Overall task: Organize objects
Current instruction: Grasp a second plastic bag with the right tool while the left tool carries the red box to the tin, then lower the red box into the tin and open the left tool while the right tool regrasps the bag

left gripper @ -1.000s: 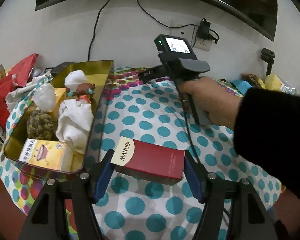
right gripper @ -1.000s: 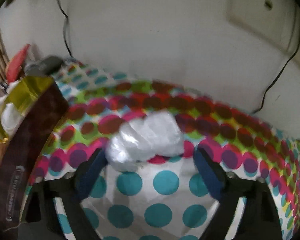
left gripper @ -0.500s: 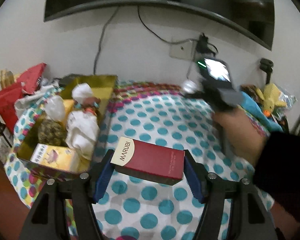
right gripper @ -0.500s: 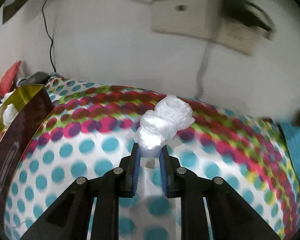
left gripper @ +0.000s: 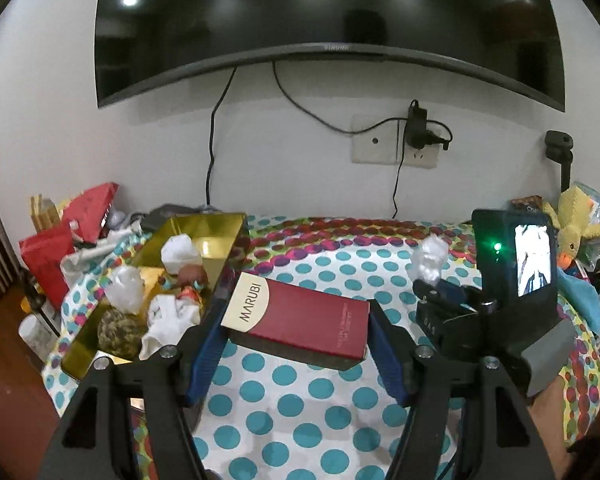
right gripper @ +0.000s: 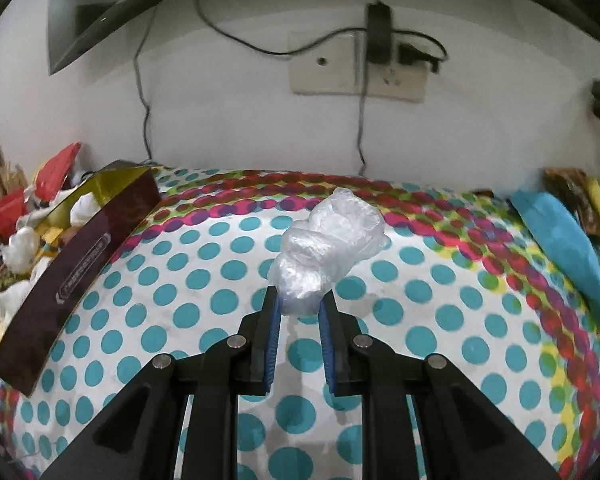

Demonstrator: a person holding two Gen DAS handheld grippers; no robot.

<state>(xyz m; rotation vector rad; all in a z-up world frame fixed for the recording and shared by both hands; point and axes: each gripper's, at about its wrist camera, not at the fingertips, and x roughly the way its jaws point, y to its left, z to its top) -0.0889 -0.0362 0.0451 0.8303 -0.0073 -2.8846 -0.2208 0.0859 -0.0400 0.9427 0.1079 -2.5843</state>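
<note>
Fingers of the right gripper pinch a crumpled plastic bag above the dotted desk, left gripper clamps a red box, gold tin far left.

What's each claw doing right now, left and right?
Left claw: closed on the red box, lifted off the cloth.
Right claw: closed on the plastic wad.
</note>
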